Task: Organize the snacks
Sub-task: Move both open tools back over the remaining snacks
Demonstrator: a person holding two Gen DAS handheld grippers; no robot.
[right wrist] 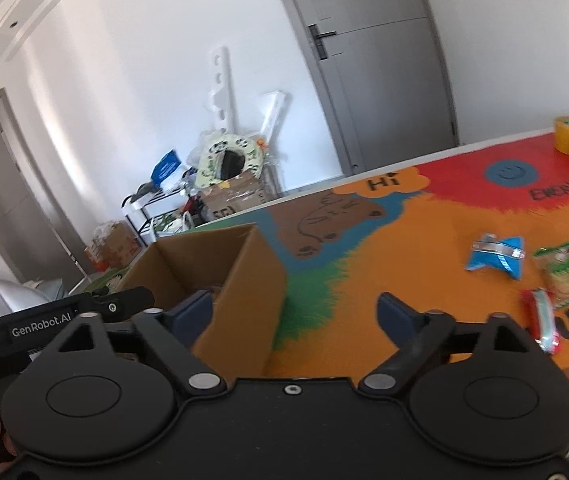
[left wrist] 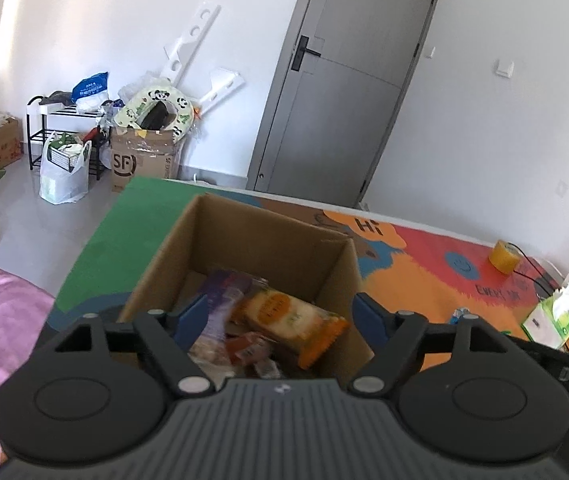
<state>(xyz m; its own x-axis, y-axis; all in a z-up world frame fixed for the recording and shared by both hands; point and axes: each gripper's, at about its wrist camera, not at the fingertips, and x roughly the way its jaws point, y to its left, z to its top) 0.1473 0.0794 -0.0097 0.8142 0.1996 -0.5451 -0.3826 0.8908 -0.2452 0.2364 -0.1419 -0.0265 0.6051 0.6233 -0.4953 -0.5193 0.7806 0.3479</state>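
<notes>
Bright daylight from the left, wall (left wrist: 96, 20) washed out; heavy fisheye bending at edges; right view motion-blurred, snack packets (right wrist: 564, 276) smeared.

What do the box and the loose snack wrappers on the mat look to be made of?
Box: brown corrugated cardboard, matte, with raw folded flaps. Blue packet and red packet: probably glossy plastic or foil film, judging by highlights and crinkles. Green-and-white packet: apparently clear plastic, contents showing.

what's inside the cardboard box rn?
Cardboard box holds a loose pile: orange-and-white snack pack on top, a purple wrapper and small reddish packets beside it. Lower layers and near corners are hidden by the left gripper.
</notes>
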